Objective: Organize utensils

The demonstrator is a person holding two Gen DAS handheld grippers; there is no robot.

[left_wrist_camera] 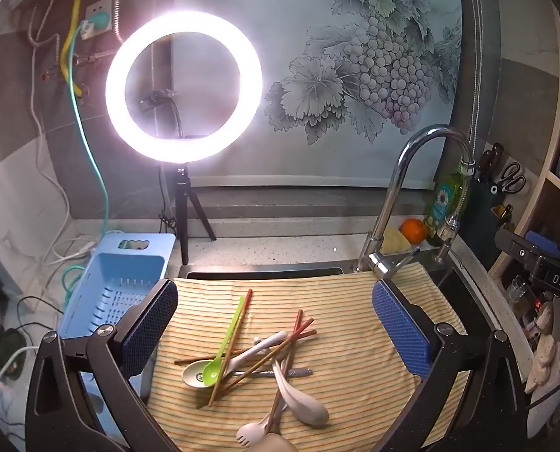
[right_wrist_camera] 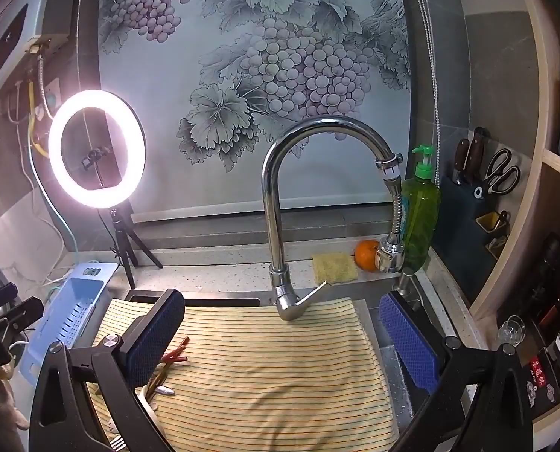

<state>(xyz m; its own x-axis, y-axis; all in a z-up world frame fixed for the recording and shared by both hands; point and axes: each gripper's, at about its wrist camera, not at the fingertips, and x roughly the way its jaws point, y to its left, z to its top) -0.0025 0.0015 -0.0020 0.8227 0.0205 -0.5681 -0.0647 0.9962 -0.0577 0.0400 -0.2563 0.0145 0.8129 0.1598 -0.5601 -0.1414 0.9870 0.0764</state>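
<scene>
A pile of utensils lies on a striped yellow cloth [left_wrist_camera: 355,301] over the sink: a green spoon [left_wrist_camera: 225,339], several brown chopsticks [left_wrist_camera: 280,342], beige spoons [left_wrist_camera: 299,395], a beige spork [left_wrist_camera: 251,433] and a small grey metal piece [left_wrist_camera: 299,371]. My left gripper [left_wrist_camera: 276,331] is open and empty, hovering above the pile. My right gripper [right_wrist_camera: 280,346] is open and empty over the bare cloth [right_wrist_camera: 280,376]; chopstick ends [right_wrist_camera: 174,356] and a fork [right_wrist_camera: 116,442] show by its left finger [right_wrist_camera: 152,339].
A blue slotted basket [left_wrist_camera: 118,293] stands left of the cloth, also in the right wrist view [right_wrist_camera: 69,309]. A chrome faucet [right_wrist_camera: 280,207] rises behind the cloth. Ring light [left_wrist_camera: 184,86], cables, soap bottle [right_wrist_camera: 419,218], orange [right_wrist_camera: 366,254], sponge [right_wrist_camera: 334,267] and knife block [right_wrist_camera: 464,203] line the counter.
</scene>
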